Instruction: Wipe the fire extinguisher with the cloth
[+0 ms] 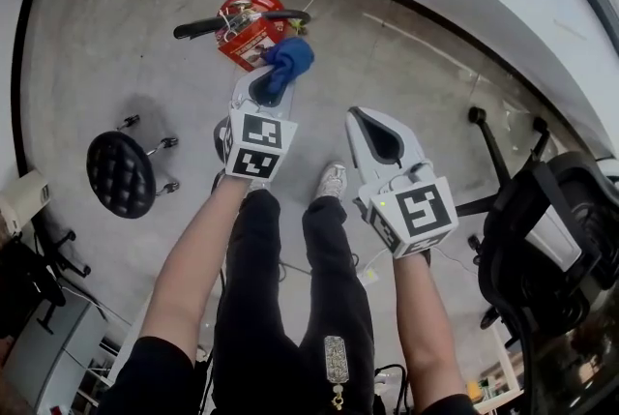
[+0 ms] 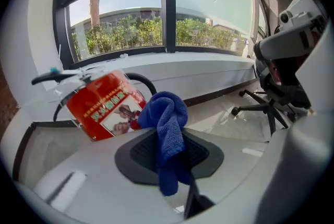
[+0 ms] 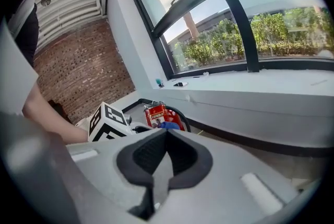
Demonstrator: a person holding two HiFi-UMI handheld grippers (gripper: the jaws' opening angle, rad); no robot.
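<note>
The extinguisher [image 1: 247, 31] stands on the floor [image 1: 406, 74] at the far side, close under the window [image 2: 125, 24], red with a black handle and hose. The left gripper [image 1: 274, 82] reaches toward it, jaws closed on a blue cloth [image 1: 290, 57]. In the left gripper view the cloth [image 2: 167, 118] bunches up out of the pinched pads and hangs down over them, its top just right of the extinguisher [image 2: 104, 105] label; whether the two touch cannot be told. The right gripper [image 1: 360, 123] hangs nearer and to the right, well clear of the extinguisher, its jaws together on nothing [image 3: 166, 137]. From its view the extinguisher [image 3: 159, 115] and cloth [image 3: 168, 125] show small beyond. A black stool [image 1: 121, 173] sits left, a chair [image 1: 542, 239] right.
</note>
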